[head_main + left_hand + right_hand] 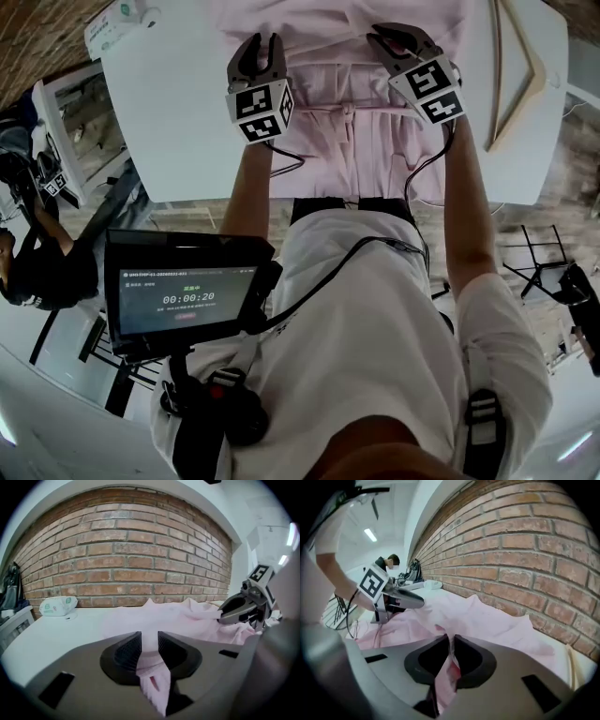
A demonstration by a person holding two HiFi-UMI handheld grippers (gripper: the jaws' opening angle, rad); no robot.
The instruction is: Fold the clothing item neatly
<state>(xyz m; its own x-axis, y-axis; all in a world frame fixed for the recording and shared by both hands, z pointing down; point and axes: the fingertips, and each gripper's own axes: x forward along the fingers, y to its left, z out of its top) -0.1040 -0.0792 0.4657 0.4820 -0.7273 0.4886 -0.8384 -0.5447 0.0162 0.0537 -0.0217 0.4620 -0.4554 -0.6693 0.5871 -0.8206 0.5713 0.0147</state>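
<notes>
A pale pink garment lies spread and rumpled across the white table. My left gripper is over the garment's left part. In its own view its jaws are shut on a fold of the pink cloth, which hangs down between the pads. My right gripper is at the garment's right part. Its jaws pinch a thin gathered edge of the cloth. Each gripper also shows in the other's view: the right gripper and the left gripper.
A wooden hanger lies on the table's right side. A pack of wipes sits at the far left corner. A brick wall runs behind the table. A monitor hangs at my chest. A person stands farther off.
</notes>
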